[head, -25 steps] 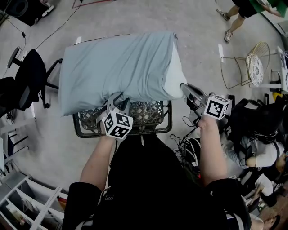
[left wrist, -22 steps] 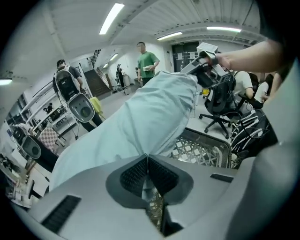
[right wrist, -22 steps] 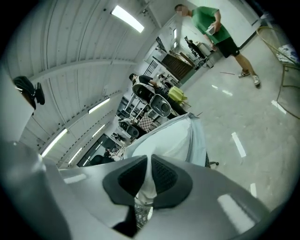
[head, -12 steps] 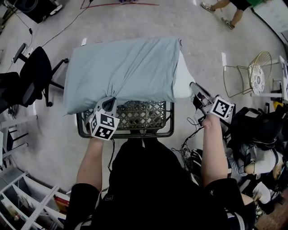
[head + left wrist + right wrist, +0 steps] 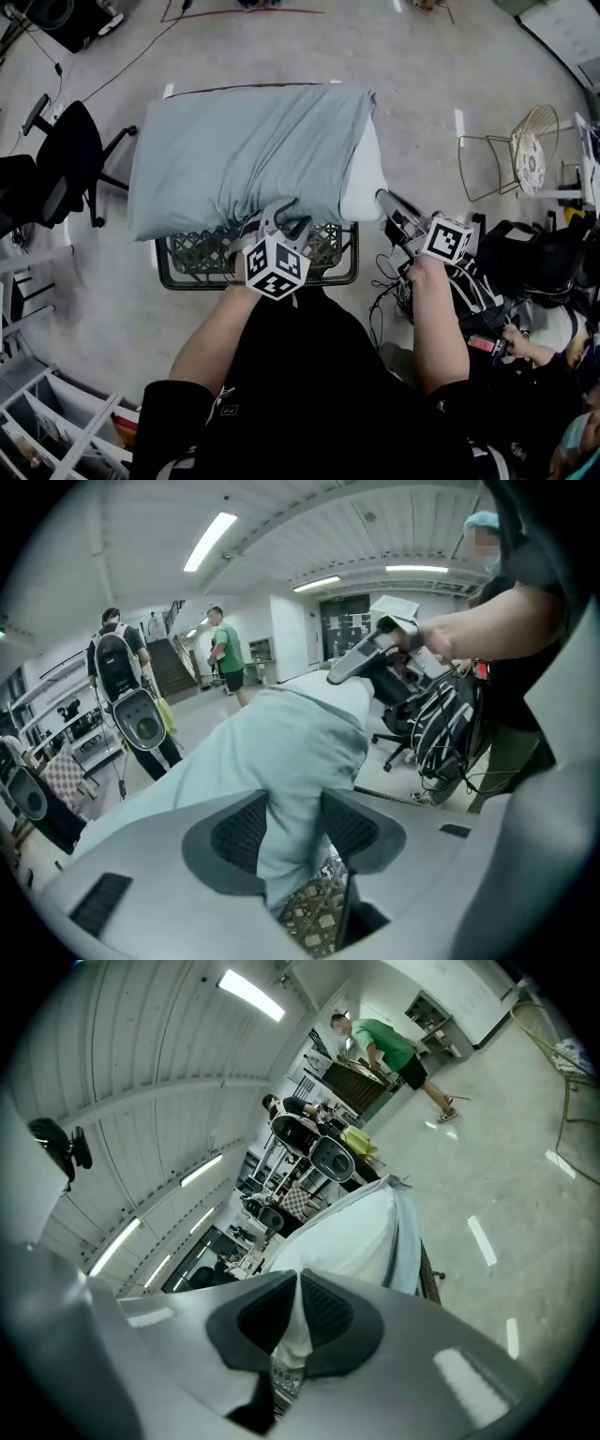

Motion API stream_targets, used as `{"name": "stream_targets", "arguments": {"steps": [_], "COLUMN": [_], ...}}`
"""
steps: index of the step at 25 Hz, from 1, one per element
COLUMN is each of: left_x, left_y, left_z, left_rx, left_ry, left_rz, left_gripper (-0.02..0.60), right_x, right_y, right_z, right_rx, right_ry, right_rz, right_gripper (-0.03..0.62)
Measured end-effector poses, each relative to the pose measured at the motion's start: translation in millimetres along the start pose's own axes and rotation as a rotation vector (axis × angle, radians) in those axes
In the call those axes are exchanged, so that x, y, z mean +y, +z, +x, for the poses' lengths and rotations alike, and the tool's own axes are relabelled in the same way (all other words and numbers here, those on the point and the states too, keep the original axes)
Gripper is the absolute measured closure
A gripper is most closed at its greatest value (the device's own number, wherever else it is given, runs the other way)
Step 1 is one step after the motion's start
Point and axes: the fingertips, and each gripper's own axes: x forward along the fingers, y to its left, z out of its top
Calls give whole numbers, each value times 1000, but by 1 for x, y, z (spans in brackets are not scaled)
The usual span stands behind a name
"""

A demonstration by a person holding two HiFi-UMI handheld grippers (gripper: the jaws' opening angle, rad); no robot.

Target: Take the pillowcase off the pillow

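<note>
A pillow in a light blue-grey pillowcase [image 5: 244, 150] lies across a black wire basket [image 5: 178, 279]. The pillow's white end [image 5: 366, 173] sticks out of the case on the right. My left gripper [image 5: 281, 217] is at the middle of the near edge. Its jaws have just been opening and stand wide, with a hanging fold of pillowcase [image 5: 272, 761] loose between the pads [image 5: 239, 832]. My right gripper [image 5: 382, 197] is shut on the bare pillow's near right corner [image 5: 347, 1232], a thin pinch of white cloth between its pads [image 5: 323, 1312].
A black office chair [image 5: 61, 159] stands left of the basket and a gold wire chair [image 5: 525, 141] to the right. Bags [image 5: 534, 253] and cables [image 5: 384, 291] crowd the floor by my right arm. White shelving [image 5: 47, 422] sits at the lower left. People stand farther off.
The left gripper let go of the bunched cloth near the pillow's near left corner and moved right along the near edge, its jaws now wide. The right gripper kept its hold.
</note>
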Motion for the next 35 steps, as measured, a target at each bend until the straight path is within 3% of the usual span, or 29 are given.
{"name": "stream_targets", "arguments": {"steps": [1,4,7,12,15,17,19,20,25,29,31,35], "left_x": [-3,-9,-4,28,44,58,66,70,72,69,69,73], "left_y": [-3,-17,-33,-62,-105,-139,-139,-130,-87,-67,-58,-40], "left_z": [5,1,-10,-23,-34,-47,-58,-61,-54,-52,-48,-25], "left_rx": [13,41,63,105,229,291,227,187,53,-4,-17,-22], "left_ry": [0,6,6,-6,61,87,56,53,28,-26,-47,-83], "left_rz": [4,24,41,-53,-18,-71,-197,-218,-183,-174,-162,-141], "left_gripper": [393,495,548,565,577,577,577,577,575,575,575,574], "right_x": [2,0,7,2,-7,-23,-36,-41,-55,-44,-42,-63], "right_y": [-4,-16,-12,-5,-24,-39,-58,-68,-95,-130,-148,-163], "right_z": [-3,-16,-19,-17,-26,-38,-42,-40,-40,-54,-63,-80], "right_rx": [1,-6,-44,-45,-44,-39,29,71,155,291,311,254], "right_ry": [-6,-42,-27,-32,-64,-107,-164,-191,-281,-304,-303,-317], "right_rz": [-6,-22,-23,1,37,71,55,28,-32,-88,-61,61], "right_gripper": [572,572,572,571,571,572,572,572,566,566,565,553]}}
